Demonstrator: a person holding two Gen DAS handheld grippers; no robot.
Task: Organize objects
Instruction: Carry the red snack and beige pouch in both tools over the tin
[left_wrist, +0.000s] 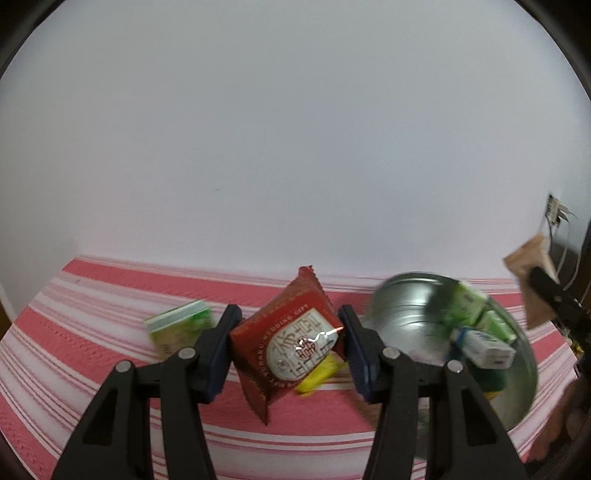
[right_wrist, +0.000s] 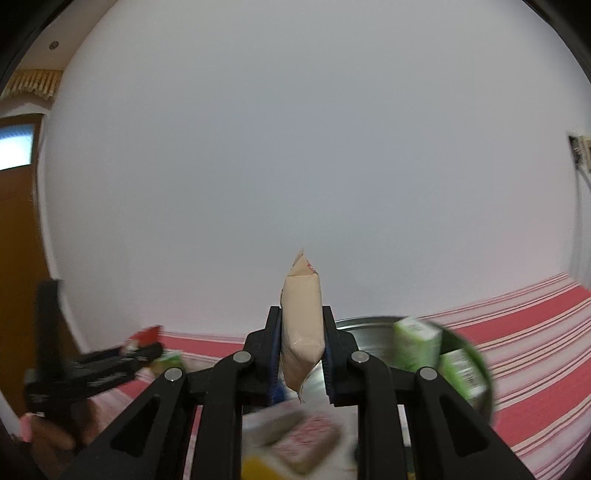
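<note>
One red foil snack packet (left_wrist: 291, 343), glossy and crinkled, hangs clamped in the left claw (left_wrist: 290, 347) above the red-and-white striped counter (left_wrist: 92, 332). The right claw (right_wrist: 301, 354) grips one smooth beige pouch (right_wrist: 301, 325) upright over a round metal bowl (left_wrist: 402, 314). The bowl holds two green cartons (left_wrist: 467, 301) and one white box (left_wrist: 484, 347). One green packet (left_wrist: 177, 325) and one yellow packet (left_wrist: 317, 376) lie on the cloth.

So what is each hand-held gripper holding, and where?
Left: red packet, by its side edges. Right: beige packet, across its middle.
</note>
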